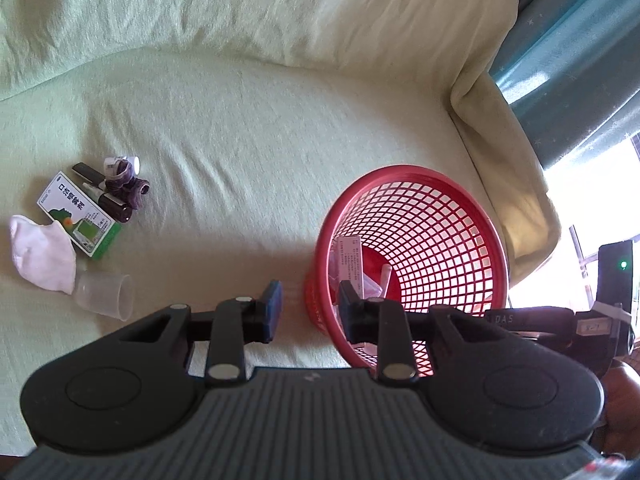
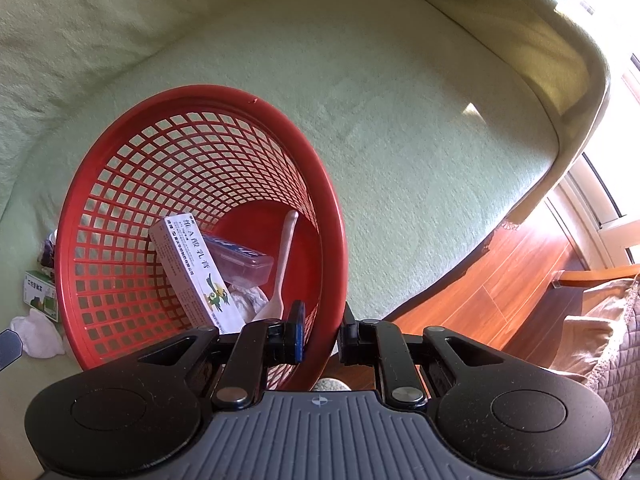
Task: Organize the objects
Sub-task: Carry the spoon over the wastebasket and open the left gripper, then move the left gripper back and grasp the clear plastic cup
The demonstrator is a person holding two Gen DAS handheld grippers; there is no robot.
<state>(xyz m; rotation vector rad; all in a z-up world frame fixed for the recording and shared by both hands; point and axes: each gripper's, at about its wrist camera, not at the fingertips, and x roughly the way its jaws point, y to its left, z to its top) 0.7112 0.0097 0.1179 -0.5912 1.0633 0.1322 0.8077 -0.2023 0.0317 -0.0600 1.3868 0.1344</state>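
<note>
A red mesh basket [image 1: 436,216] [image 2: 120,184] stands tilted on the green sofa. It holds a white box [image 2: 200,276], a clear case [image 2: 244,264], a wooden spoon [image 2: 284,260] and crumpled tissue. My right gripper [image 2: 320,334] is shut on the basket's near rim, one finger inside, one outside. My left gripper [image 1: 308,308] is open and empty just left of the basket. At the left lie a green-white box [image 1: 78,216], a white sock [image 1: 42,252], a clear cup [image 1: 106,294], a dark bottle [image 1: 114,204], a purple scrunchie [image 1: 130,184] and a black pen-like thing [image 1: 86,172].
The sofa's backrest [image 1: 240,8] rises behind and its cream armrest [image 1: 508,152] stands right of the basket. A wooden floor [image 2: 500,292] and a quilted cushion [image 2: 600,340] lie beyond the seat's front edge. A teal curtain [image 1: 576,72] hangs at the right.
</note>
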